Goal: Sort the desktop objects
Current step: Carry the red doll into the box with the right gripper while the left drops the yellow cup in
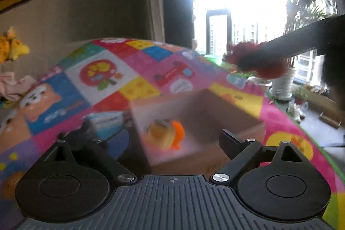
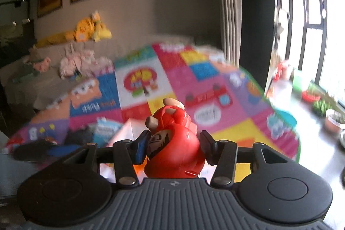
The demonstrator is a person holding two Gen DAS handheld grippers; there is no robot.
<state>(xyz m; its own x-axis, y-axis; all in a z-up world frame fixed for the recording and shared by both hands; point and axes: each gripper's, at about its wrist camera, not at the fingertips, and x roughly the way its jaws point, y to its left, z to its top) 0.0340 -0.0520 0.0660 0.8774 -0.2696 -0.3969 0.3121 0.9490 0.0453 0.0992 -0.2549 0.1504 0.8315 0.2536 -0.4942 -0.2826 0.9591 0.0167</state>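
In the left wrist view my left gripper stands open and wide, with nothing between its pads. Just beyond it sits an open cardboard box on a colourful patchwork mat. Inside the box lies a blurred yellow and orange toy. In the right wrist view my right gripper is shut on a red round toy figure, held above the mat. The same red toy shows blurred at the upper right of the left wrist view.
A blue and white packet lies on the mat left of the box, next to a dark object. Yellow plush toys and pink cloth lie on a sofa behind. Potted plants stand along the bright window.
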